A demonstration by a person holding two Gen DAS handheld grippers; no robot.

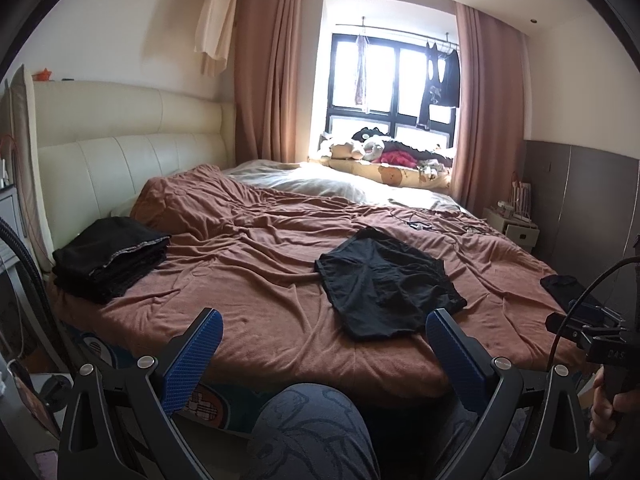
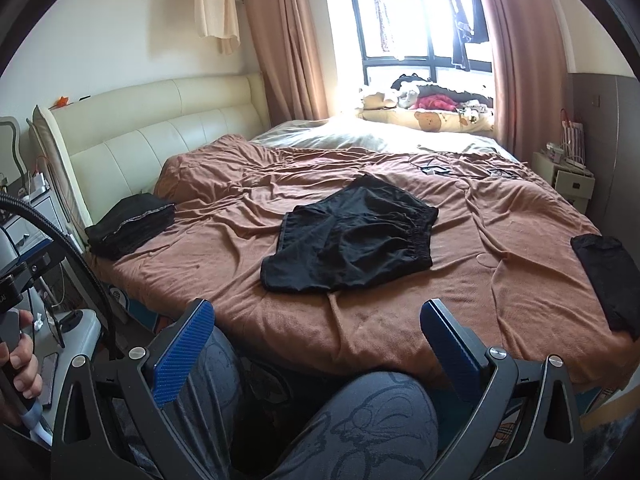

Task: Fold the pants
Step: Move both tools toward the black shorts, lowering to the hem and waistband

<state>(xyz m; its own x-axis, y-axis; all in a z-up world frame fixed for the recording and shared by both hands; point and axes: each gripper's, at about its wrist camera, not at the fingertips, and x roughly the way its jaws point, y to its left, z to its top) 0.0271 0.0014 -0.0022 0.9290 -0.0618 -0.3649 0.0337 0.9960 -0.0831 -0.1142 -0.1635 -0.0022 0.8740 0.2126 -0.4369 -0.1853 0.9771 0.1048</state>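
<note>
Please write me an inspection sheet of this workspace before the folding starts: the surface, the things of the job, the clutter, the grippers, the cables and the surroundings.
Surface: wrinkled brown bed cover on a bed with a padded cream headboard.
Job's things: black shorts with elastic waistband lie spread, unfolded, mid-bed; folded pile of black garments near the headboard; another dark folded garment at the right edge.
Clutter: small dark items on the far part of the cover, too small to identify.
Grippers: left gripper open, empty; right gripper open, empty; both short of the shorts.
Cables: thin cords near those items.
Surroundings: pink curtains, window with hung clothes, white nightstand.
</note>
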